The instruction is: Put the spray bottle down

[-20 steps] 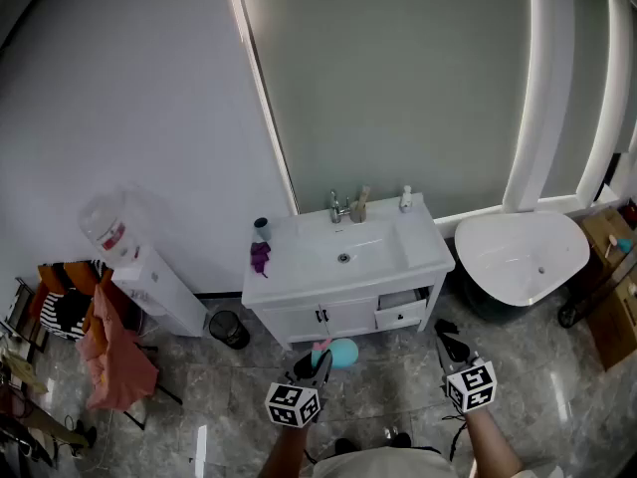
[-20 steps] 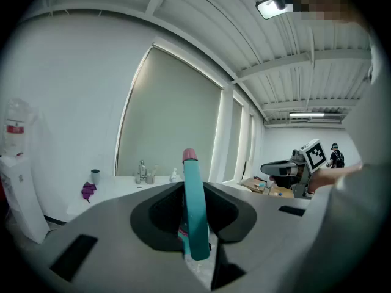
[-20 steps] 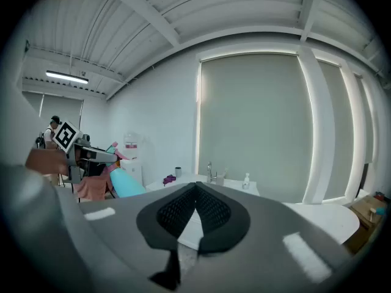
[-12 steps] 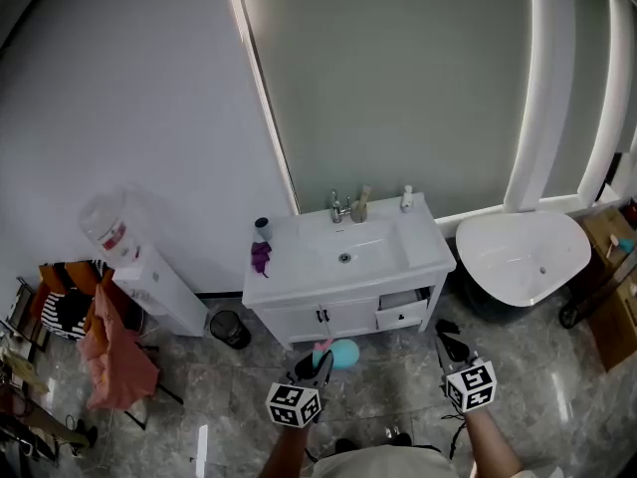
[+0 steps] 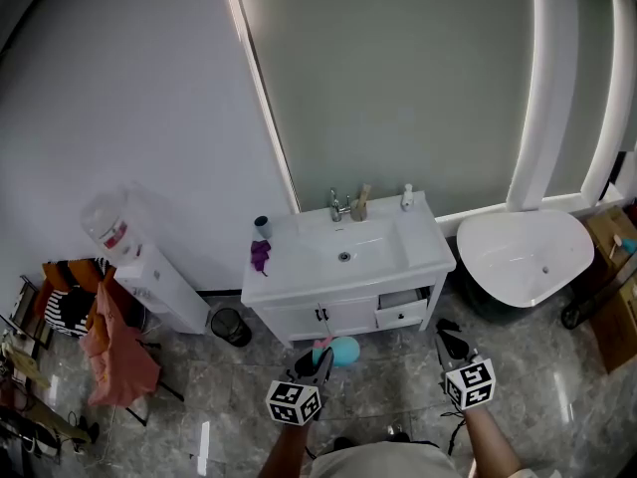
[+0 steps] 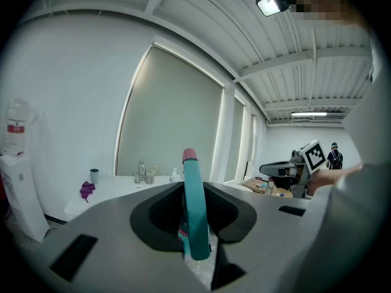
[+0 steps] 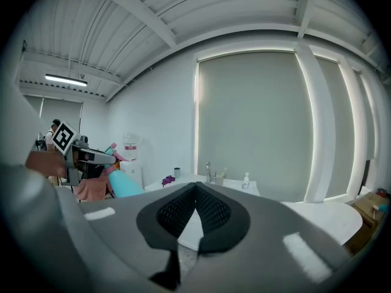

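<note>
The spray bottle [image 5: 341,351] is teal with a pink cap and sits clamped in my left gripper [image 5: 317,364], low in the head view just in front of the white vanity [image 5: 299,279]. In the left gripper view the bottle [image 6: 194,218] stands edge-on between the two dark pads, which press on its sides, with the pink cap at the top. In the right gripper view the teal bottle [image 7: 125,185] shows at the left. My right gripper [image 5: 448,343] hangs to the right of it at the same height. Its pads [image 7: 211,209] meet with nothing between them.
The vanity carries a tap [image 5: 339,207], a soap bottle [image 5: 406,198], a cup [image 5: 261,227] and a purple cloth [image 5: 260,257]. A white bathtub [image 5: 518,257] stands to the right. A water dispenser [image 5: 149,282], a small black bin [image 5: 229,329] and hanging clothes [image 5: 111,352] stand to the left.
</note>
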`<state>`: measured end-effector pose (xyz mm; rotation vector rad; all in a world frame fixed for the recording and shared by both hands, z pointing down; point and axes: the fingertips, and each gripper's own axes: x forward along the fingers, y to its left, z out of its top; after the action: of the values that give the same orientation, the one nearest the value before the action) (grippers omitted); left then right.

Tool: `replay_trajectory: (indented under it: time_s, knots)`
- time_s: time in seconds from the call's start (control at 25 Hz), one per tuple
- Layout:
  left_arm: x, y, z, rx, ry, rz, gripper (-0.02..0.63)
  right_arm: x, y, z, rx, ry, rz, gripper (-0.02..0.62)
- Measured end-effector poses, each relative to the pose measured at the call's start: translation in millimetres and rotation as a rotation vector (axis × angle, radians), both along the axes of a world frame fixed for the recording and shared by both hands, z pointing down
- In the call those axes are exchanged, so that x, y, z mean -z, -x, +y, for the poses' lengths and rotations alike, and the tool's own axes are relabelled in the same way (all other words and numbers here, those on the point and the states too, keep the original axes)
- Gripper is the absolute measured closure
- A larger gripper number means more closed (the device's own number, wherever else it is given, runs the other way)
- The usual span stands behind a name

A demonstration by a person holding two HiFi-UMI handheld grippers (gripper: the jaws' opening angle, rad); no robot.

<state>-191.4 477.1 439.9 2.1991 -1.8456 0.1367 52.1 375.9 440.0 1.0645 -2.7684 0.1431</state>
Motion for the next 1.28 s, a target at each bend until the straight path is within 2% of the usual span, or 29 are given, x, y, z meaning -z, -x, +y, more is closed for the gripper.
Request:
replay_trajectory:
  time_s: [0.44,0.8,1.28]
  knots:
    - [-3.9,-39.7,-19.0,0.023,0.000,0.006,0.525,-9.8,-29.2,-21.1,0.042,0.021,-0.016,0.584]
    - [-16.3,-66.3,-31.3,0.083,0.001,0.015,0.525,-24.0,-43.9,-39.6,0.116,0.030,-0.003,0.584]
    - [-28.8,-64.0,-61.1,0.114,0.019,0.023,0.525,-39.2,-38.8,-78.0,0.134,0.058,0.003,0.584]
